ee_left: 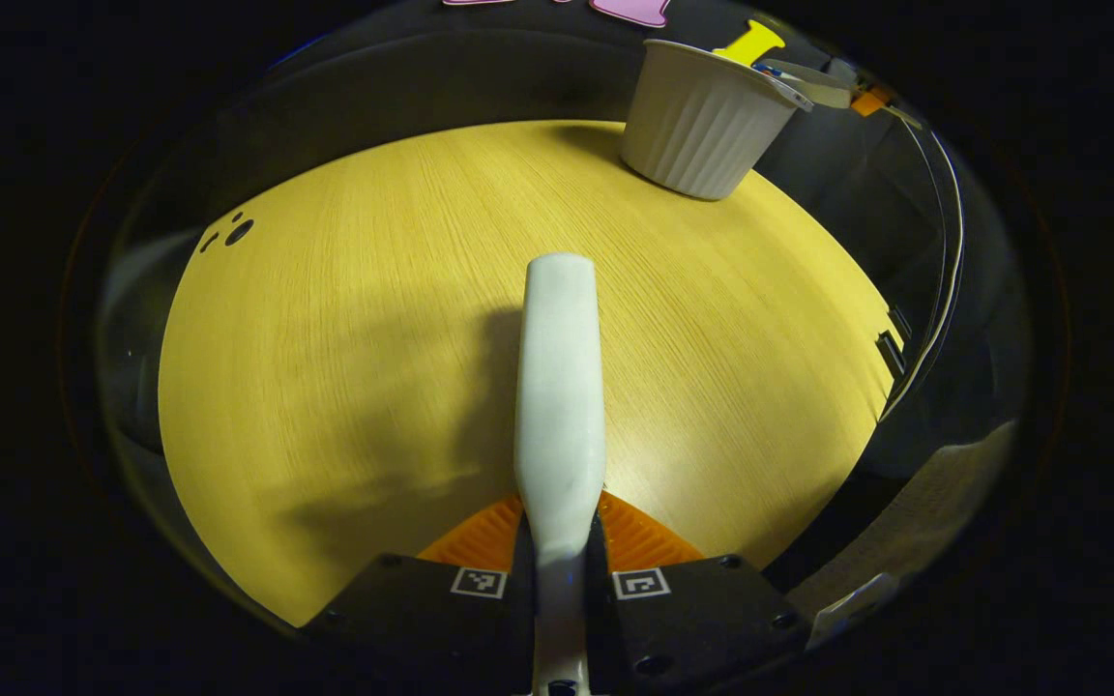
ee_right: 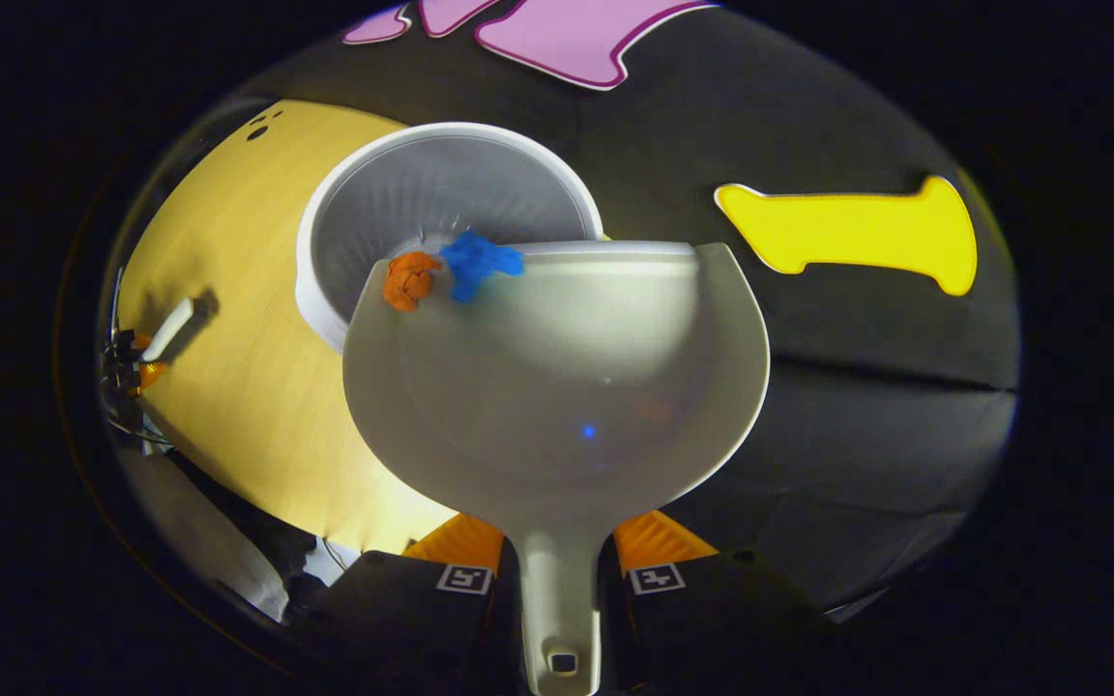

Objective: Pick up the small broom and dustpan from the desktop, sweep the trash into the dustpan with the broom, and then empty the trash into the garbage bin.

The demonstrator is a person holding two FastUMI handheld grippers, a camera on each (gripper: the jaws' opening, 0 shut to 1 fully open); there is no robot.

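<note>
In the right gripper view, the right gripper [ee_right: 560, 570] has its jaws pinching the handle of the white dustpan [ee_right: 557, 387], whose pan reaches forward so its front lip overhangs the rim of the white ribbed garbage bin [ee_right: 393, 193]; 2 scraps, an orange paper wad [ee_right: 408, 279] and a blue paper wad [ee_right: 478, 261], sit at that lip. In the left gripper view, the left gripper [ee_left: 560, 570] hangs above the wooden tabletop [ee_left: 344, 367], its jaws pinching the white broom handle [ee_left: 560, 406], which points toward the tabletop's far edge, where the bin stands at the right corner. The broom's bristles are out of sight.
</note>
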